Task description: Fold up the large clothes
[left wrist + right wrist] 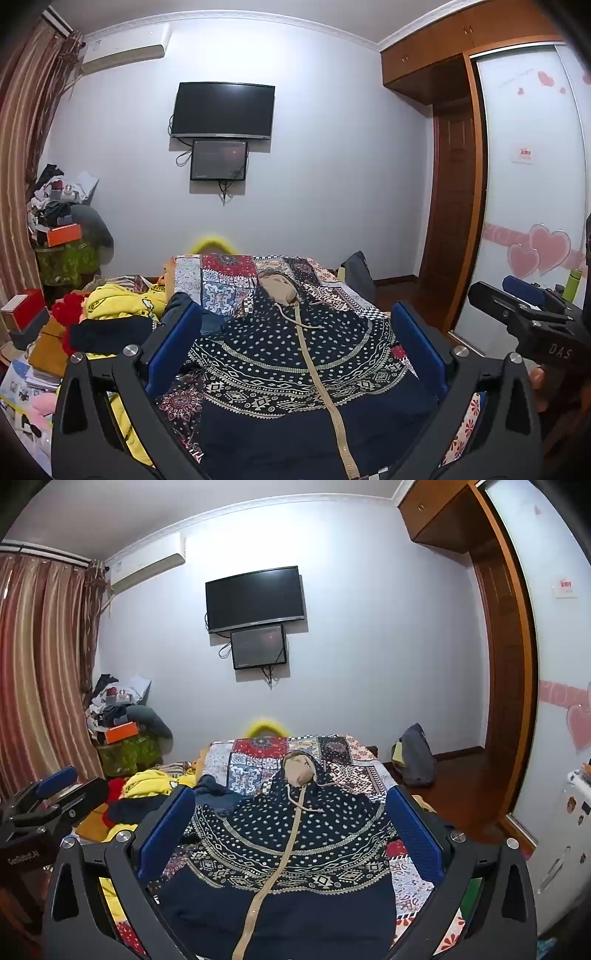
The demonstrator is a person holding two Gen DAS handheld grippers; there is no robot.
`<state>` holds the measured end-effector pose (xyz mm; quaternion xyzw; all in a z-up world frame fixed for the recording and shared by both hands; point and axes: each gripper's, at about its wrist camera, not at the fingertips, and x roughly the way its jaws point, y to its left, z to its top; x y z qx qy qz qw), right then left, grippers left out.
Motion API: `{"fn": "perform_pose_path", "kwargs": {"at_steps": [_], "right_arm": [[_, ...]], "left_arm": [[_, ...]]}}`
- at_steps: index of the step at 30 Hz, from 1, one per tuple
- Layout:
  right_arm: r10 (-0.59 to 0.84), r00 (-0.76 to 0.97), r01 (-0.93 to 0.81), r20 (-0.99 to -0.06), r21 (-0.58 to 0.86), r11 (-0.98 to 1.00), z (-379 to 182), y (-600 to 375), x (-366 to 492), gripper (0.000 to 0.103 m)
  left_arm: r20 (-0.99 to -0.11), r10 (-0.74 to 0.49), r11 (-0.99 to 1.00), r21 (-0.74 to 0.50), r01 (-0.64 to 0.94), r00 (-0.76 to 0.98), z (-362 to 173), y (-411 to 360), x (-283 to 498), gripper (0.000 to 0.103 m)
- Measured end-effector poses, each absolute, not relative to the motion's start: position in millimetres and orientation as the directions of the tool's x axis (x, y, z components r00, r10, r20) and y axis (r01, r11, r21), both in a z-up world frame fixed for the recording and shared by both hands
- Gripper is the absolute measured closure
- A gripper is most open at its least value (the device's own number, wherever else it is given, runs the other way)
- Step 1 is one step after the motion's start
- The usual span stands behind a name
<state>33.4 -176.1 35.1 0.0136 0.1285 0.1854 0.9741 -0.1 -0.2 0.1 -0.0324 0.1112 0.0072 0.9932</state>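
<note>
Bed [229, 273] carrying a hoodie [295, 354] laid flat, zip up, hood far. Left gripper [295, 343] and right gripper [291, 830] hover above it, fingers spread wide, empty. Risk: pinching one fabric layer only may skew the fold.

Hooded jacket [295, 354] spread flat over the patchwork bedspread [229, 280], open air above it, heap of yellow and red clothes [118, 306] crowding the left bed edge, dark bag [415, 755] by the far right corner, bare wooden floor [469, 797] alongside the wardrobe door [532, 177].
</note>
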Motion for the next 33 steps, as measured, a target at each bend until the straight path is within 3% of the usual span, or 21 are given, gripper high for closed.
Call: {"fn": "perform_pose_path", "kwargs": {"at_steps": [33], "right_arm": [[0.368,0.890,-0.359,-0.269,0.082,0.930,28.3,-171.7,39.4,0.000]], "left_arm": [[-0.234,0.004,0.999,-0.048,-0.015,0.972,-3.4,1.1,1.8,0.000]]}}
